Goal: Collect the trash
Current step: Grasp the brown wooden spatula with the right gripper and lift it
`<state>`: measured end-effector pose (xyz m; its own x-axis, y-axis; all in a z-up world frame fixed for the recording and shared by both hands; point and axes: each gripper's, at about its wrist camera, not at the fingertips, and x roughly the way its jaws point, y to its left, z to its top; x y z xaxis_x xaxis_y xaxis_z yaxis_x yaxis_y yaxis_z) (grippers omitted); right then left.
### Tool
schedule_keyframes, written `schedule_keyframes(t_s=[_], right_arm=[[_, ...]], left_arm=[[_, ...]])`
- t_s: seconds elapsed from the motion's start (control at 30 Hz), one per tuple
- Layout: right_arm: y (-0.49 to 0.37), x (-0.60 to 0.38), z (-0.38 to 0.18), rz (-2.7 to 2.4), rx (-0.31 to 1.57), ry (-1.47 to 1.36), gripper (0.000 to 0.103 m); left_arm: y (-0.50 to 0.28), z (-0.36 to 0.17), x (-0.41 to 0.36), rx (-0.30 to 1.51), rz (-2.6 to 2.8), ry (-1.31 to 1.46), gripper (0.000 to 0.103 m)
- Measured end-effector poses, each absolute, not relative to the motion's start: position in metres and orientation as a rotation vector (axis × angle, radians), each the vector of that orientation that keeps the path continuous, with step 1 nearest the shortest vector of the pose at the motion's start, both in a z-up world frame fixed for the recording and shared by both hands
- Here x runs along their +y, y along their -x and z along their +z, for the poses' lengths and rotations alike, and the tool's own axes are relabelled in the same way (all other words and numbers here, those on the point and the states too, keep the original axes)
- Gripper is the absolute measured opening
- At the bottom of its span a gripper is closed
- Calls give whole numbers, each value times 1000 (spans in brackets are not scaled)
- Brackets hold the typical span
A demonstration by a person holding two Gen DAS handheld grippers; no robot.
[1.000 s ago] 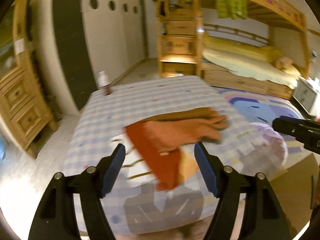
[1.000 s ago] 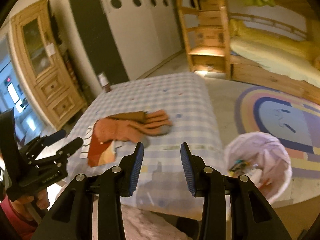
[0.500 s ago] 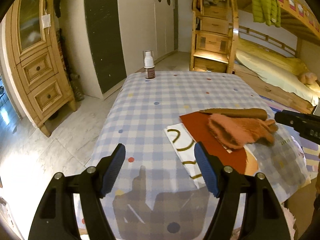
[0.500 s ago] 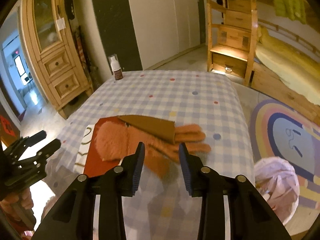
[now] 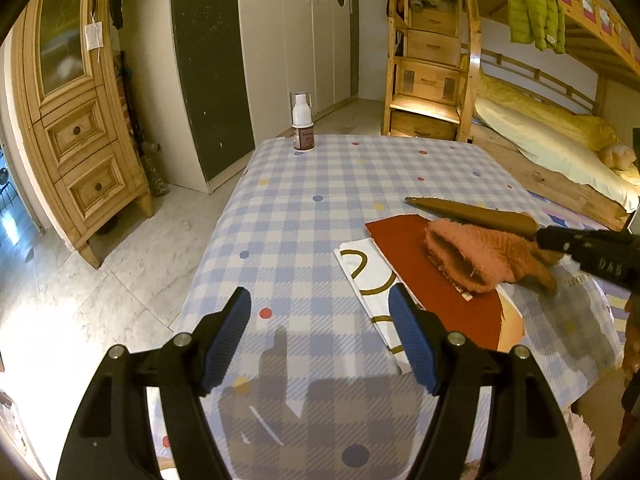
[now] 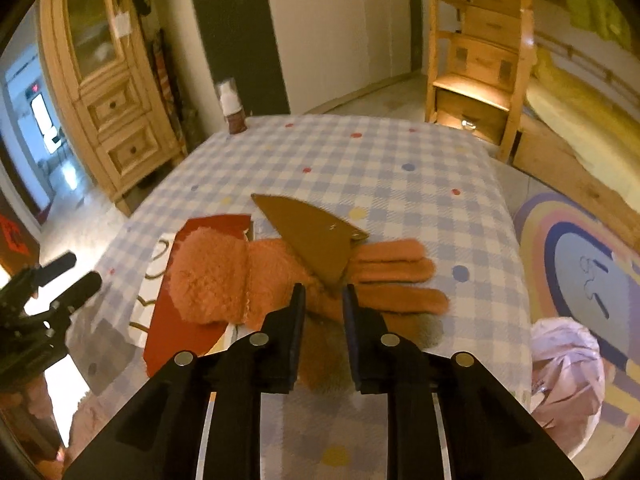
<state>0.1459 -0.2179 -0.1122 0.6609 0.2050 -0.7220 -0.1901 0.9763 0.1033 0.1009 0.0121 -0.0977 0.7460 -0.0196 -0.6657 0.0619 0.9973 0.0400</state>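
Observation:
A fuzzy orange glove (image 6: 224, 272) lies on the checked tablecloth (image 6: 400, 168), partly over a red and white paper bag (image 6: 180, 328). A brown cardboard wedge (image 6: 312, 232) rests across the glove. My right gripper (image 6: 323, 290) is low over the glove, and its jaws are closing with the wedge's near tip and some glove between them; I see no pad pressing. My left gripper (image 5: 318, 292) stands open over bare cloth, left of the bag (image 5: 400, 240) and glove (image 5: 472, 256). The right gripper's fingers (image 5: 580, 248) reach the glove from the right.
A small pump bottle (image 5: 302, 124) stands at the table's far left corner. A bin lined with a pale bag (image 6: 564, 364) sits on the floor right of the table, on a coloured rug. A wooden cabinet (image 5: 80, 132) and a bunk bed (image 5: 540, 140) flank the room.
My right gripper has come in close over the glove and its jaws have narrowed. The left view has swung left, so the glove now lies at its right. The left jaws kept their width.

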Motion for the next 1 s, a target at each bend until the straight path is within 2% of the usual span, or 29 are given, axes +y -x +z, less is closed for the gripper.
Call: schedule_keyframes(t_s=[0.3, 0.63, 0.93, 1.0], right_arm=[[-169, -239, -135, 141, 900, -30, 15], [-121, -208, -136, 214, 936, -43, 15], [-96, -192, -116, 284, 890, -48, 18], [-96, -196, -109, 283, 861, -52, 28]], left_arm=[[-104, -111, 9, 756, -50, -65, 69], [-99, -109, 17, 748, -44, -65, 69], [-92, -101, 19, 729, -45, -76, 69], [-94, -100, 18, 726, -43, -75, 69]])
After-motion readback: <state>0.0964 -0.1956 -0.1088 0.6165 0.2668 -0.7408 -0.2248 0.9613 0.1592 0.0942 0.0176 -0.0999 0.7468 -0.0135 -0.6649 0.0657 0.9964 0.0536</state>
